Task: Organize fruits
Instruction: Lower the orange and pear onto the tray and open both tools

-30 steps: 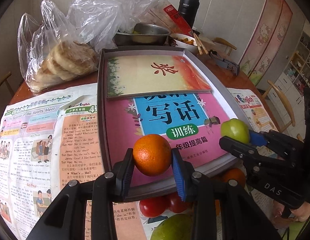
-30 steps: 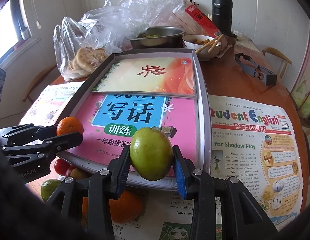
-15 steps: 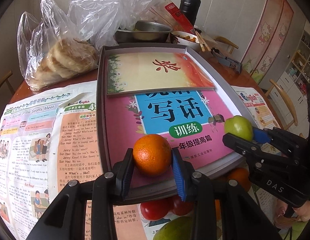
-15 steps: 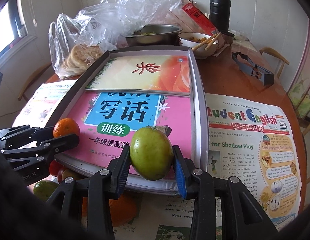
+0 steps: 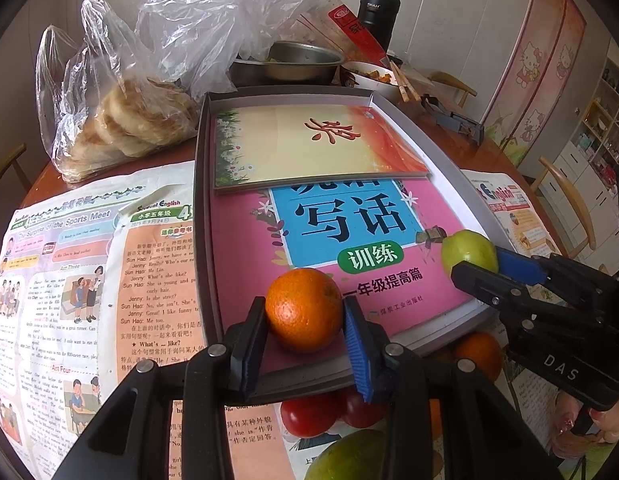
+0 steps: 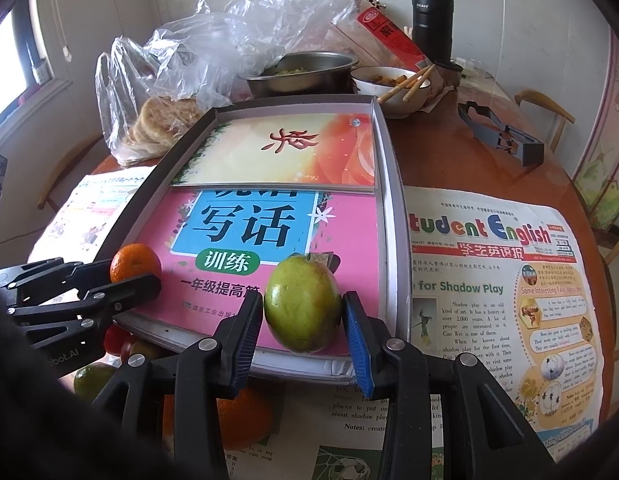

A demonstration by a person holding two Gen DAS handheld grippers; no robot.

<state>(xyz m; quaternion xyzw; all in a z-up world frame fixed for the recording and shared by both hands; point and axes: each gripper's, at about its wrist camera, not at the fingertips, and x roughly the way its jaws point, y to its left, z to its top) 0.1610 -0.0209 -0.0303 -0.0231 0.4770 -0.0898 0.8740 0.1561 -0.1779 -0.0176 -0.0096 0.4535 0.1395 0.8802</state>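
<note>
In my left gripper [image 5: 305, 338] I pinch an orange [image 5: 304, 309], round, bright and dimpled, with both pads against its sides. My right gripper [image 6: 303, 334] clamps a green fruit [image 6: 302, 303] the same way; it is smooth, oval, yellow-green with a brownish blush near the bottom, and I cannot tell its kind for certain. Both fruits hang over the near end of a shallow grey box tray [image 5: 201, 216], the orange to the left and the green one to the right, above a pink workbook [image 5: 349, 248] lying inside it. A second booklet [image 5: 309, 144], cream and orange, overlaps the pink one at the tray's far end.

Nearer than the tray, on the newspaper [image 5: 69, 280], more fruit lies loose: two red tomatoes [image 5: 309, 414], another orange [image 5: 479, 354] and a green fruit at the bottom edge.

Beyond the tray stands a steel bowl [image 5: 289, 60] with some food in it, and to its right a white bowl [image 6: 389, 80] with chopsticks across the rim. On the far left a clear plastic bag [image 5: 121, 120] holds a stack of flatbreads. A black thermos [image 6: 431, 12] stands at the far right.
</note>
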